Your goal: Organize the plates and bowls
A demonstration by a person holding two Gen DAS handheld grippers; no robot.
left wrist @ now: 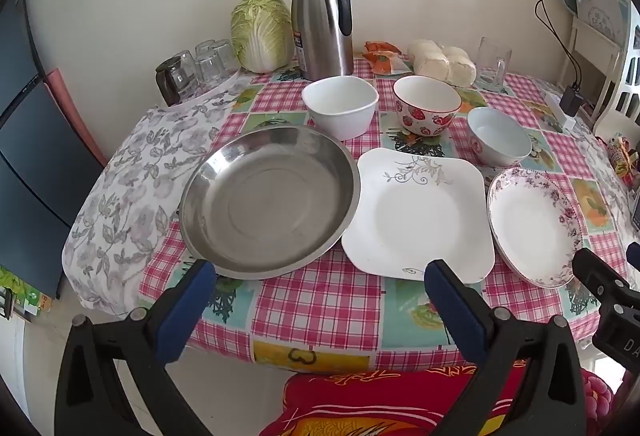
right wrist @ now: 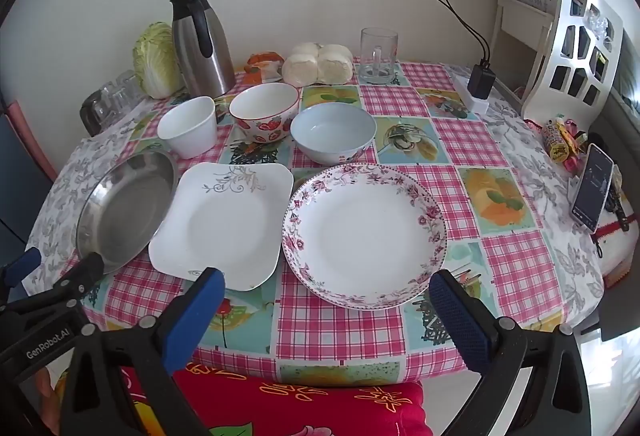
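A steel thermos jug stands at upper centre, a cabbage just left. A glass mug sits farther right, a phone at the right edge.

three plates, three bowls

Silver steel dish, white square plate with grey scrolls, pink-flowered round plate, strawberry-patterned bowl, pink-checked tablecloth

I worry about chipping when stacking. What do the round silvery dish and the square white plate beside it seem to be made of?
The round silvery dish looks like stainless steel: a brushed grey sheen with blurred reflections. The square white plate looks like glazed ceramic or opal glass: a smooth glossy white surface with a printed grey vine; which one, the look leaves open.
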